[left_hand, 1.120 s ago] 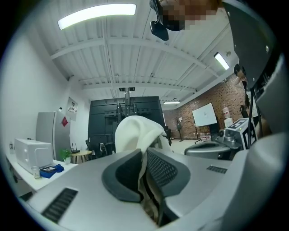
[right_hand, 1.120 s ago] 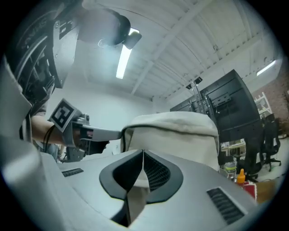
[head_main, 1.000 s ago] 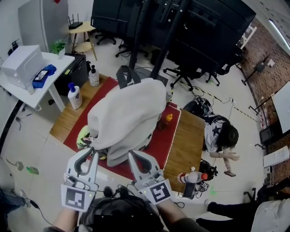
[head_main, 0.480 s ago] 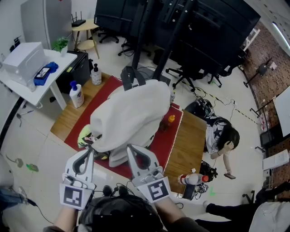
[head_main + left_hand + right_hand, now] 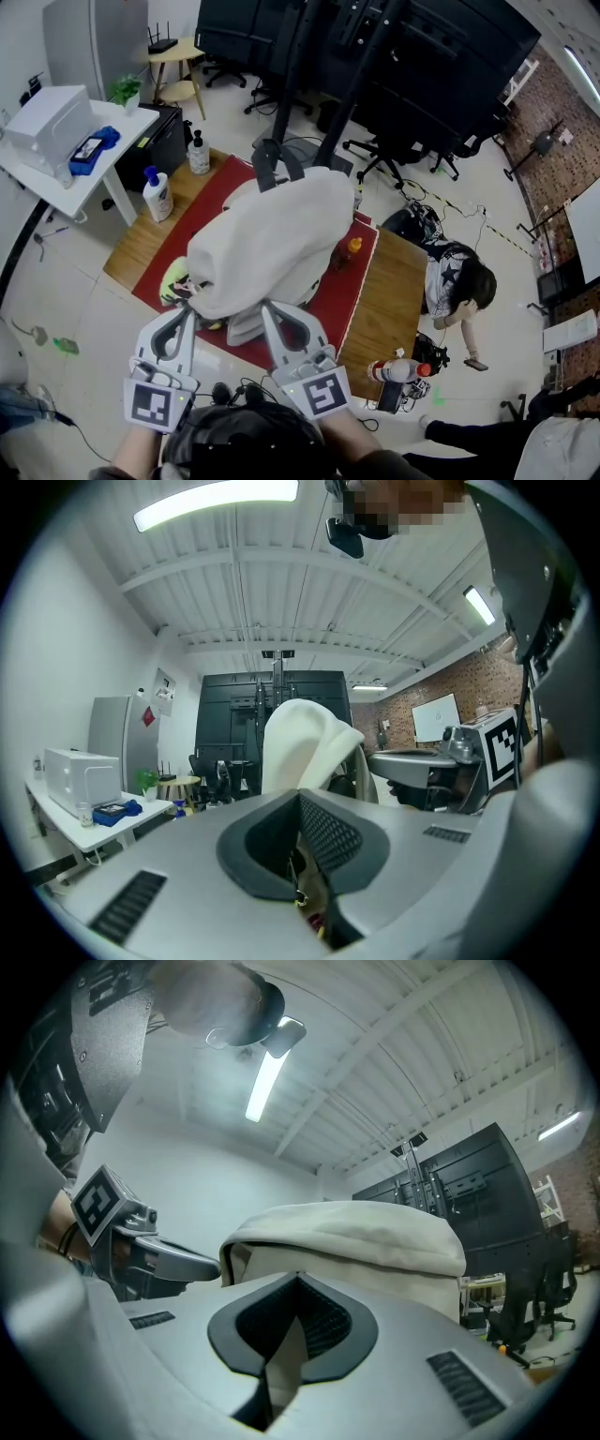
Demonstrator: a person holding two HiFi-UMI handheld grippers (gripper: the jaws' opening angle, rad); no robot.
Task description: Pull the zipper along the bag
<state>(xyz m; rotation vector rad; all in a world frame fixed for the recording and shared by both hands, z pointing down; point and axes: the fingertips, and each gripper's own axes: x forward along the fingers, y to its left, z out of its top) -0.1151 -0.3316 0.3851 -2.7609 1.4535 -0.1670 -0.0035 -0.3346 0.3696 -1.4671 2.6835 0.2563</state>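
Observation:
A cream backpack (image 5: 267, 234) lies on a red mat (image 5: 333, 300) over a low wooden table (image 5: 389, 291). Both grippers are at its near end. My left gripper (image 5: 190, 307) is shut at the bag's near left corner; in the left gripper view a thin dark tab, seemingly the zipper pull (image 5: 296, 869), sits pinched between the pads of that gripper (image 5: 300, 855), with the bag (image 5: 298, 742) rising beyond. My right gripper (image 5: 267, 305) is shut on a fold of the bag's cream fabric (image 5: 281, 1363), clamped in its pads (image 5: 323, 1321). The bag's body (image 5: 347, 1237) bulges just ahead.
A colourful item (image 5: 176, 279) pokes out under the bag's left side. Two pump bottles (image 5: 157, 195) (image 5: 197, 155) stand at the table's far left, an orange bottle (image 5: 349, 248) on the right, a water bottle (image 5: 398, 368) at the near right corner. A person (image 5: 459, 281) sits on the floor to the right.
My left gripper's jaws have closed at the bag's near left corner. The right gripper has stayed shut on the fabric. The view has shifted slightly.

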